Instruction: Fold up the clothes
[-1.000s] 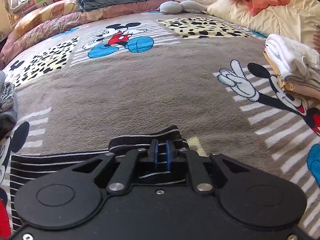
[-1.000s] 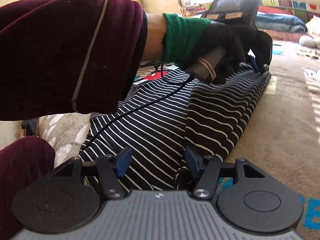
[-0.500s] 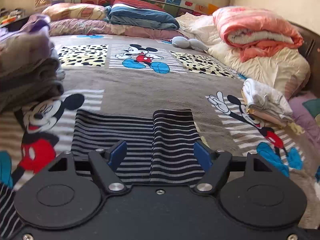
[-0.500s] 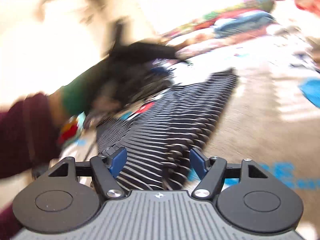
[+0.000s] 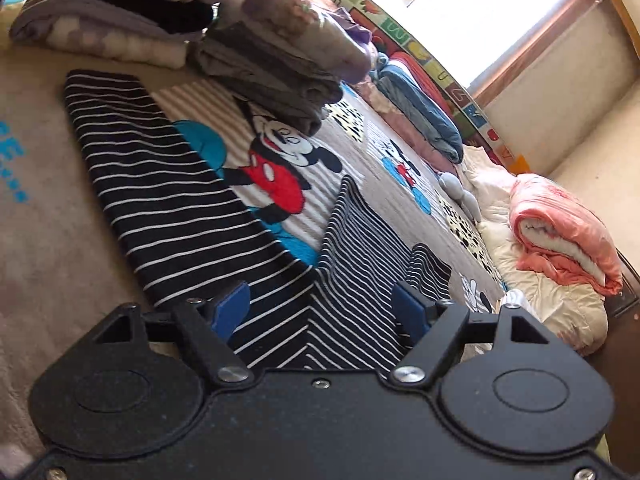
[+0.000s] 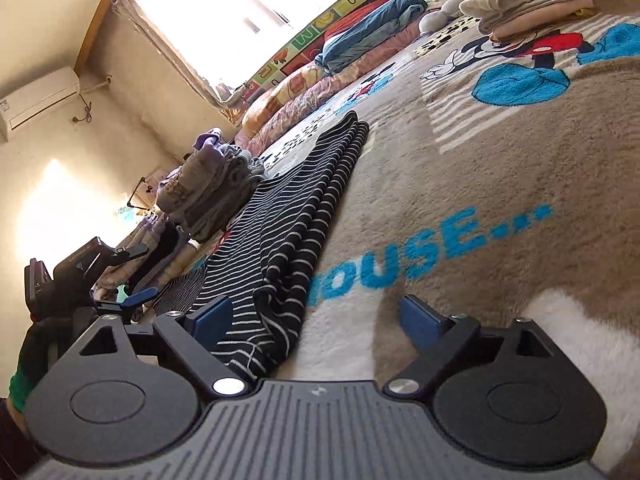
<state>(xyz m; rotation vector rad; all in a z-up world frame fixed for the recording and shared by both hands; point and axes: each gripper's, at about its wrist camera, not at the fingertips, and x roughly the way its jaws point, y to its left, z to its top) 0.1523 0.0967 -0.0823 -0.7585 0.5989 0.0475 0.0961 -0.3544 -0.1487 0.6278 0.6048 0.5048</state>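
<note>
We have both tongs spread wide and empty. The left tongs hang low over the black-and-white striped garment, which lies on the Mickey Mouse blanket covering the bed. In the left wrist view one long panel of it runs from just ahead of the blue pads out toward 10 o'clock, and a second, narrower strip climbs toward 12 o'clock, the two meeting in a V right under the pads. The right tongs sit at the garment's other side: in that view the cloth stretches away toward 12 o'clock as a long, rumpled band, its bunched near end lying against the left pad while the right pad stands over bare blanket.

We judge the fold to be part done (the garment looks narrowed lengthwise, but not yet shortened into a packet). The next move, as we read it, calls for each tongs to close on a near corner or edge, pinching all layers together, then carrying that end over the far end. The bunched end by the right tongs may need smoothing first. Stacks of folded clothes sit at 11 o'clock, near the garment's far end.
</note>
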